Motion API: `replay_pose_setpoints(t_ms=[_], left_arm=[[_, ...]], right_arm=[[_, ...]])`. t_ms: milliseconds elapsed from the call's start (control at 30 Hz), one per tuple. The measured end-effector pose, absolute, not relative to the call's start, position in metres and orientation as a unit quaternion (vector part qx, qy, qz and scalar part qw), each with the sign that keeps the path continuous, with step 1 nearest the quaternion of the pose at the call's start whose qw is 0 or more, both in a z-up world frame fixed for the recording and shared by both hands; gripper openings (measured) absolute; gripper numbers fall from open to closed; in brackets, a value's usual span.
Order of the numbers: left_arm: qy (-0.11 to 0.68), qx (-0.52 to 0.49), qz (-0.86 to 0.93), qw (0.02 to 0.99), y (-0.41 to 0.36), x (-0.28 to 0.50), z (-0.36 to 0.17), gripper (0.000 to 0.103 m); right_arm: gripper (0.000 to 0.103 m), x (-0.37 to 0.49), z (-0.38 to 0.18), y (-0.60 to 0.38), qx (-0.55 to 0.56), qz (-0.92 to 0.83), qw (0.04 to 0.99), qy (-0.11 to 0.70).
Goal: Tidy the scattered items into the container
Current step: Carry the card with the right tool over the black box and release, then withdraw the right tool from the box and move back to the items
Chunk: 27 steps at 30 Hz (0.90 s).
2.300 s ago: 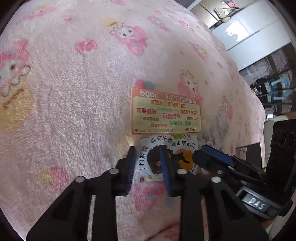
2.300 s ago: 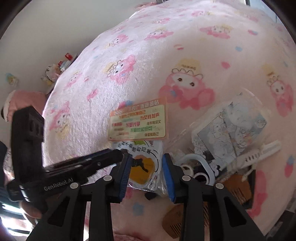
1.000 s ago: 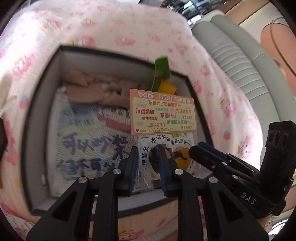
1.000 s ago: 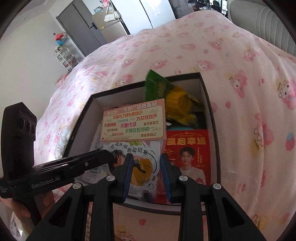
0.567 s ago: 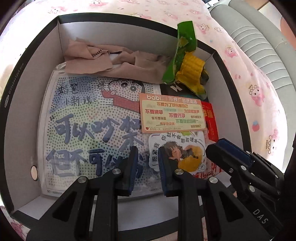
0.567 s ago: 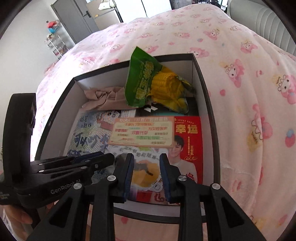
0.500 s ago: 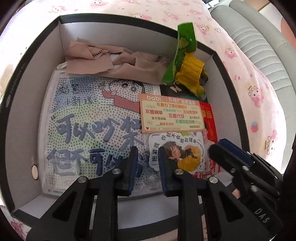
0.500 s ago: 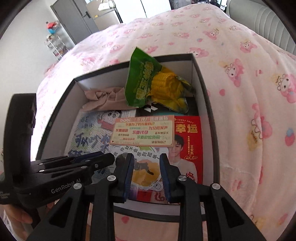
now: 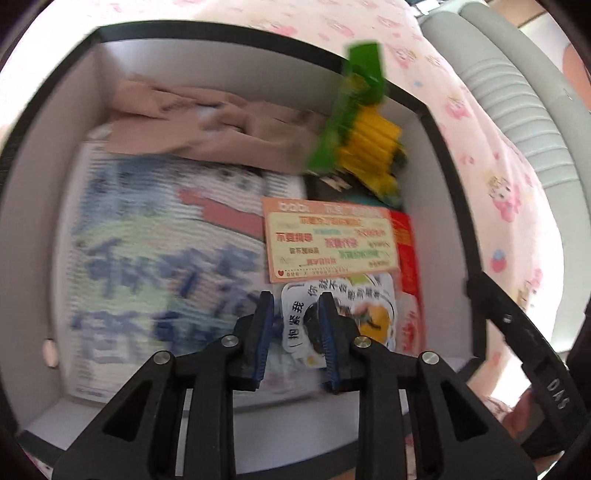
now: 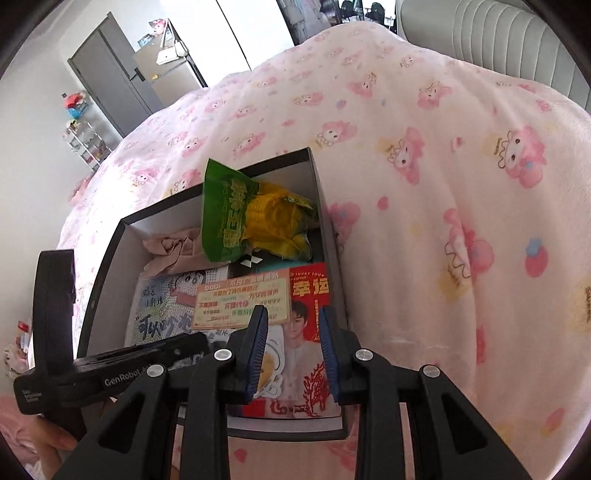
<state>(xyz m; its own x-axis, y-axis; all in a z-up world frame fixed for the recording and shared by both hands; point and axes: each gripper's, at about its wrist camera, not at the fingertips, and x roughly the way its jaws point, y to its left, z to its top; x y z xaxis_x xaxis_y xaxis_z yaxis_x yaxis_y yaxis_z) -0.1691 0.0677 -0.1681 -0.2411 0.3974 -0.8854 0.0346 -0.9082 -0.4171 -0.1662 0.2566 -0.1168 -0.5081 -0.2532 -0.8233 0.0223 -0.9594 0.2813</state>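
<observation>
A black-rimmed box [image 9: 221, 33] with white walls [image 10: 330, 236] stands on the bed. Inside lies the sticker pack: an orange card [image 9: 328, 240] [image 10: 242, 301] over a white cartoon sticker [image 9: 351, 310]. My left gripper [image 9: 295, 299] hangs just above the pack's left edge. Its jaws are opening and the pads do not press on the pack. My right gripper [image 10: 293, 312] is open over the box's near right part, with a red poster [image 10: 310, 306] below the gap. The left gripper [image 10: 166, 350] shows at the right wrist view's lower left.
The box also holds a green and yellow corn packet [image 10: 251, 210] [image 9: 362, 147], a beige cloth [image 9: 207, 125] and a blue-lettered sheet [image 9: 155, 266]. A pink cartoon blanket [image 10: 443, 184] surrounds it. A grey padded headboard [image 9: 517, 110] runs along the far right. A hand [image 10: 48, 439] grips the left tool.
The sticker pack went from the blanket over to the box and now lies inside it. The left jaws have widened a little. The right gripper has drifted right of the pack.
</observation>
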Motion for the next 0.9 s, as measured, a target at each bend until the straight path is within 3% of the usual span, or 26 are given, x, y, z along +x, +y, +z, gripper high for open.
replay_pose_setpoints(t_ms=[100, 300, 600, 700, 767, 900], left_arm=[[-0.172, -0.611, 0.758, 0.153, 0.082, -0.169, -0.165, 0.024], [-0.195, -0.592, 0.771, 0.126, 0.068, -0.166, -0.162, 0.024], [-0.160, -0.574, 0.790, 0.144, 0.085, -0.158, -0.148, 0.024], [-0.141, -0.539, 0.817, 0.147, 0.060, -0.150, -0.131, 0.027], [-0.141, -0.515, 0.832, 0.151, 0.055, -0.137, -0.113, 0.035], [-0.105, -0.483, 0.859, 0.132, 0.050, -0.126, -0.089, 0.036]], right_arm=[[0.025, -0.166, -0.117, 0.251, 0.487, -0.864, 0.077, -0.103], [0.025, -0.165, -0.116, 0.253, 0.486, -0.864, 0.075, -0.108], [0.025, -0.165, -0.115, 0.251, 0.490, -0.865, 0.064, -0.082], [0.032, -0.153, -0.095, 0.248, 0.463, -0.881, 0.042, -0.084], [0.045, -0.140, -0.080, 0.241, 0.430, -0.900, 0.032, -0.060], [0.047, -0.120, -0.070, 0.239, 0.424, -0.901, 0.035, -0.083]])
